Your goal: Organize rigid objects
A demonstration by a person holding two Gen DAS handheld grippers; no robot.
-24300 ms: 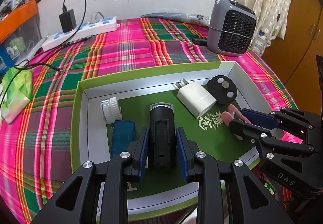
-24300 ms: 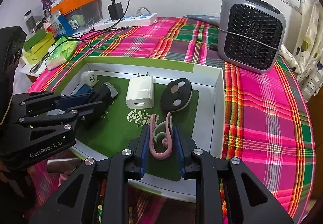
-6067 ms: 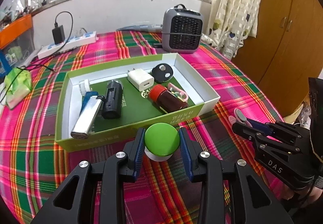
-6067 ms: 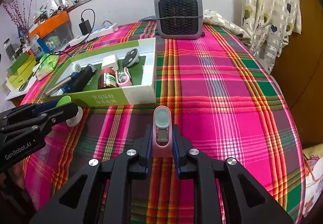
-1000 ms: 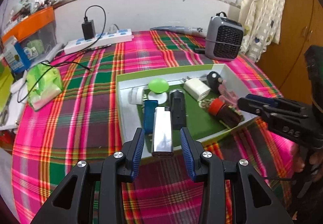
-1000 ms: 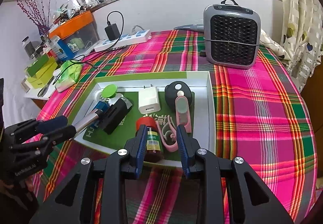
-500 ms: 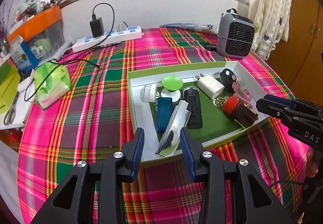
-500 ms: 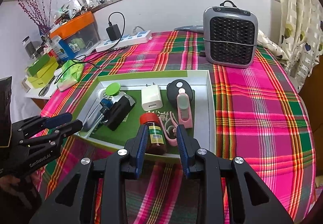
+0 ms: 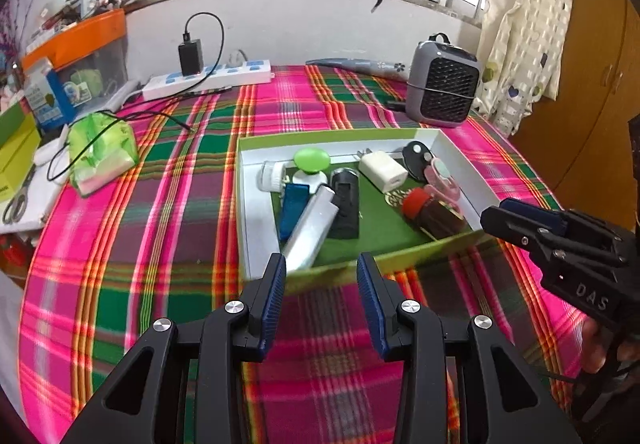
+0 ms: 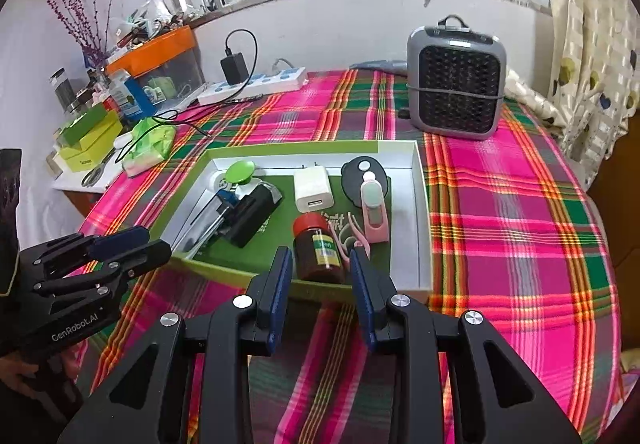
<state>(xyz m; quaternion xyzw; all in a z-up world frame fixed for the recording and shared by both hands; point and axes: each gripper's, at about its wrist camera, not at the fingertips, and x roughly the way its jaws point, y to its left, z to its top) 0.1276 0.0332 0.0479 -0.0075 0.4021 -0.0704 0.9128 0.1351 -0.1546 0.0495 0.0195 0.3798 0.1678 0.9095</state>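
A green-rimmed white box (image 9: 340,135) (image 10: 304,145) sits mid-table on the plaid cloth. In it lie a silver bar (image 9: 310,228) slanted over a blue piece (image 9: 294,204), a black block (image 9: 345,204), a white charger (image 10: 313,189), a black key fob (image 10: 360,172), a pink clipper (image 10: 374,212), a red-capped brown bottle (image 10: 320,248) and a green-lidded item (image 9: 311,159). My left gripper (image 9: 321,272) hovers open and empty just in front of the box's near wall. My right gripper (image 10: 320,264) is open and empty at the near right corner; the bottle lies beyond its tips.
A grey fan heater (image 10: 456,80) stands at the back right, a power strip (image 9: 208,78) with a charger at the back. A green tissue pack (image 9: 102,150) and cables lie left, cluttered shelves beyond. Bare plaid cloth lies to the right of the box, a wardrobe past it.
Both grippers have drawn back from the box toward the near side. The silver bar, between my left fingers a second ago, now lies slanted in the box.
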